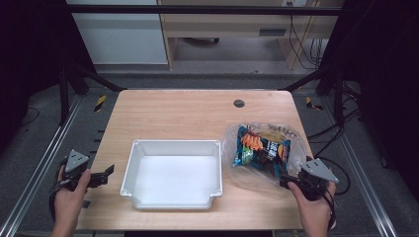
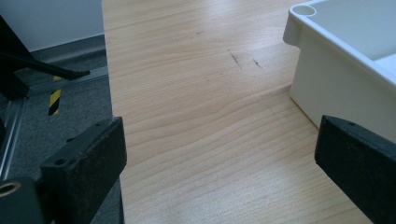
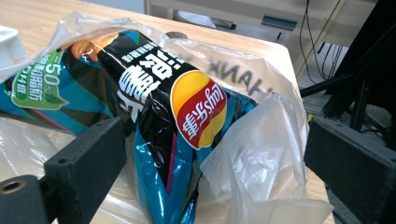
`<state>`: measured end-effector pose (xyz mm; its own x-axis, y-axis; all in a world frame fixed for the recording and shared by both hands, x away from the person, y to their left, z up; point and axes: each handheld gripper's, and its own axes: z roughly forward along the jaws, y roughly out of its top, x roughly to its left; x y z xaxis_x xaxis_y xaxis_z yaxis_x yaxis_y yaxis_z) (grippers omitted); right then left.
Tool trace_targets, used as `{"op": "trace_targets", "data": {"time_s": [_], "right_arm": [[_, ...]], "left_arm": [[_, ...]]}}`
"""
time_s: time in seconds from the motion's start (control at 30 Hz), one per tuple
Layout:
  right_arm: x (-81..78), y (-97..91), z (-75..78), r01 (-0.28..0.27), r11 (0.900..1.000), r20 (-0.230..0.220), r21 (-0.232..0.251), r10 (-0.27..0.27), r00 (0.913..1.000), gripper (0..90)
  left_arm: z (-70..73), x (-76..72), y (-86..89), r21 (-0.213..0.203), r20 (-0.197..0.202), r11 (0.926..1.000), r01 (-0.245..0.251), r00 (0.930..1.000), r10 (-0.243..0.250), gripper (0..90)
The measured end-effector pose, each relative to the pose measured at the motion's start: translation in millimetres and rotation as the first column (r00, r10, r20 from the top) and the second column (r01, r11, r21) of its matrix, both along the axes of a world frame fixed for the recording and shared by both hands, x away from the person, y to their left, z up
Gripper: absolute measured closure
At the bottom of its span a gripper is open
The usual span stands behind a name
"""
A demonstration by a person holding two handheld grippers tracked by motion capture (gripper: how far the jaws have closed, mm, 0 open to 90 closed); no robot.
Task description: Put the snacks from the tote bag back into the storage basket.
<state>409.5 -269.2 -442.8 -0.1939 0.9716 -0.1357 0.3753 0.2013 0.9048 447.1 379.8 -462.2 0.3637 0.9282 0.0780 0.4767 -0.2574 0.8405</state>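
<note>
Your right gripper (image 1: pixel 289 181) is reaching the bagged chips — jaws spread wide.

You are holding the right gripper at the near end of the chip bag (image 3: pixel 154 116), which is lying inside a clear plastic bag (image 3: pixel 261 154) on the table (image 1: pixel 188 111), right of the white bin (image 1: pixel 173 148); the jaws are straddling both without pressing on them. Your left gripper (image 1: pixel 104 174) is hovering at the table's left edge beside the bin — jaws released, gripping nothing.

Black-and-teal chip bag (image 3: pixel 154 121) in clear plastic bag (image 3: pixel 261 154), white bin (image 1: pixel 173 173), light wood table (image 1: pixel 188 113)
</note>
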Motion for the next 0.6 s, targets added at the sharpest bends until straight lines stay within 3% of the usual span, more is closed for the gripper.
{"op": "trace_targets", "data": {"time_s": [0.37, 0.6], "right_arm": [[0.2, 4.0, 1.9, -0.022, 0.9997, -0.018, 0.012, 0.022, 0.9996, 6.1], [7.3, 12.2, 18.9, -0.078, 0.9968, -0.059, -0.018, 0.077, 0.9953, 6.1]], "left_arm": [[-0.4, -1.4, -0.2, 0.006, 0.001, 1.0000, -0.003, 1.0000, 0.003, 2.2], [-1.3, -3.0, 2.4, 0.009, 0.000, 0.9998, -0.018, 0.9998, 0.018, 2.2]]}}
